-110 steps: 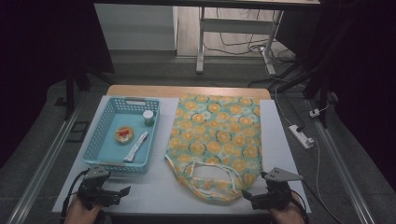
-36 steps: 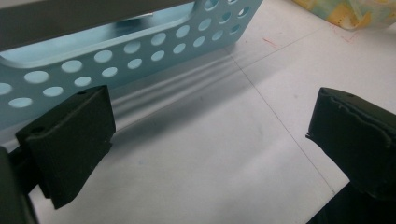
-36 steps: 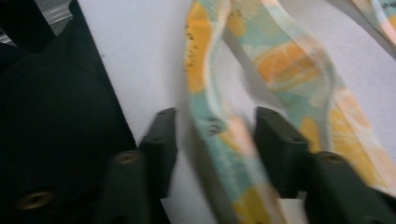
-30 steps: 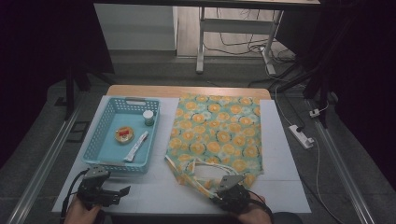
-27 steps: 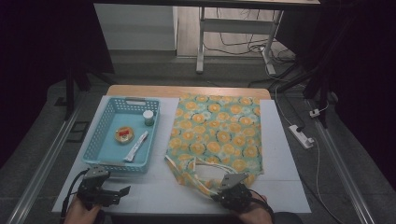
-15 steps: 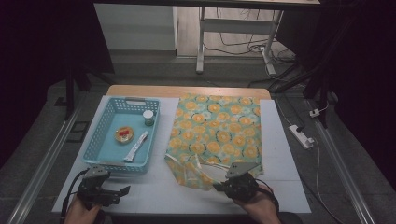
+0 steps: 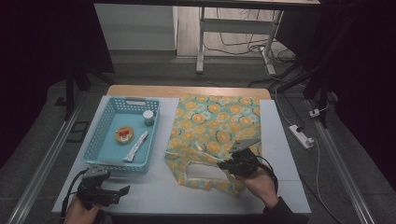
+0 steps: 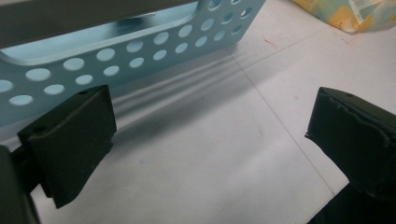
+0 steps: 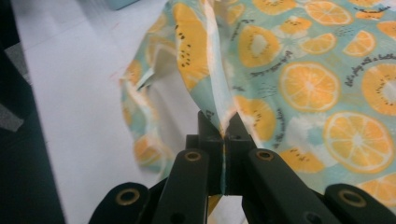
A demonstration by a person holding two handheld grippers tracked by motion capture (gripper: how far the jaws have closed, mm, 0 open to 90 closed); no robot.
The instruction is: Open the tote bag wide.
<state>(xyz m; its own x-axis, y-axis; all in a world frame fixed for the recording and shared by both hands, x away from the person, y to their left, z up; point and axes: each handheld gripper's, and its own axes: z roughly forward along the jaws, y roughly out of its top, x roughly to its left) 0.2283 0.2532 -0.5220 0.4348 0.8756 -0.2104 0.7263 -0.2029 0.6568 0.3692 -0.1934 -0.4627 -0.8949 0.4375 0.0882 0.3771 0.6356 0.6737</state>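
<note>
While I am pinching one layer of the fruit-print bag near its mouth, my right gripper has its jaws pressed together on a fold of the cloth, and I am lifting that layer off the table so the mouth gapes toward the left. To do this well I am judging that I should be raising the top layer alone, slowly, so the lower layer is staying flat and the opening is growing without the whole bag sliding. The thin white handle loop is lying at the near edge; I should be keeping clear of it. My left gripper is resting at the near left corner of the table with its jaws spread wide and nothing between them, just in front of the blue basket. Farther off inside the basket are lying a small jar, a round packet and a white sachet.
</note>
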